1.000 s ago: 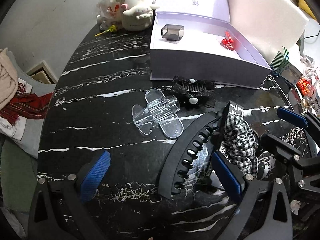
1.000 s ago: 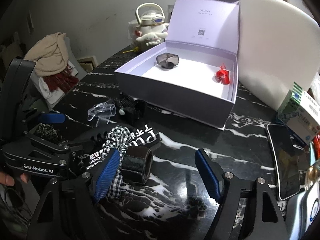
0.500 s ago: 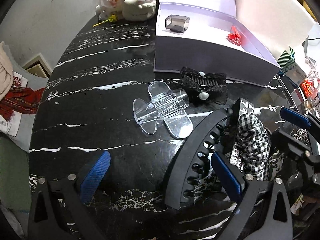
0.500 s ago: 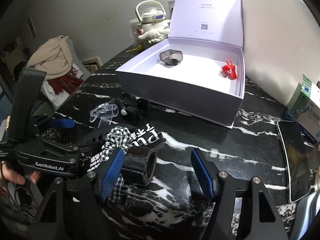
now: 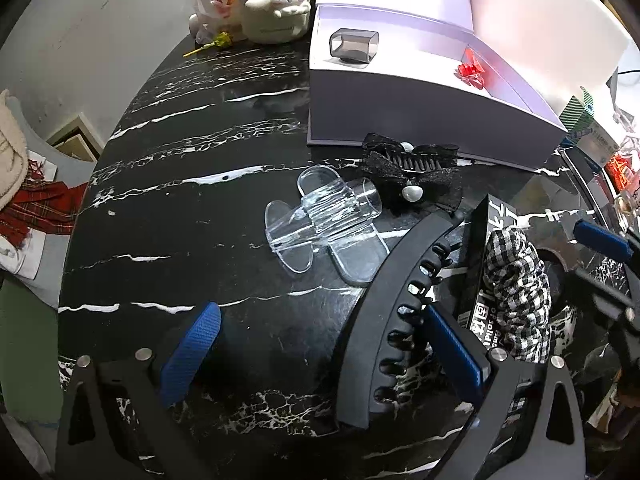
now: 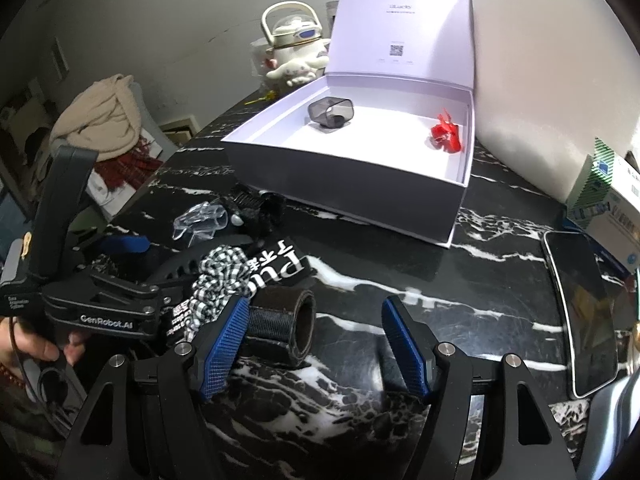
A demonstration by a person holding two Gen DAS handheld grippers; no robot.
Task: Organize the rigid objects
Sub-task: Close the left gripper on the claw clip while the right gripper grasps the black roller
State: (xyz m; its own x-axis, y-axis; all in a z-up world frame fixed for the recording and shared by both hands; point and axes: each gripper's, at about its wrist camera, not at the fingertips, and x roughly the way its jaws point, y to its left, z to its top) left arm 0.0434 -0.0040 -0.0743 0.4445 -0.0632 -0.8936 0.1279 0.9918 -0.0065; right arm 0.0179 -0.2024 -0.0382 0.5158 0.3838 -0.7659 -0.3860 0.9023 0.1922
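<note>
Black marble table [image 5: 192, 208] with white veining carries everything; we log both wrist views.

Left view: left gripper [image 5: 320, 344] spread wide, low over the table, holding nothing. Its right pad [image 5: 456, 352] sits just beside the long black claw clip [image 5: 384, 312], which lies between the pads; contact we cannot tell. Clear clip [image 5: 328, 224] lies flat ahead, just beside a black bow clip [image 5: 412, 176] that rests against the front wall of the lilac box [image 5: 420, 108]. A checked scrunchie [image 5: 516, 292] lies on a black printed packet [image 5: 484, 280] to the right. This view alone shows the claw clip's full curve and teeth.

Right view: right gripper [image 6: 316, 344] also spread, empty. Its left pad [image 6: 224, 344] is just beside a black strap roll [image 6: 284, 328]; this roll is not visible from the left camera. Here we see inside the open box [image 6: 352, 184], lid upright: a smoky grey clip [image 6: 331, 112] toward the back left, a red clip [image 6: 446, 132] near the right wall, well apart. Phone [image 6: 580, 312] lies flat at right, near a green-striped carton [image 6: 600, 184]. The left gripper's body [image 6: 100, 304] and the holding hand [image 6: 32, 344] appear at left. A cartoon kettle [image 6: 294, 52] stands behind the box.
</note>
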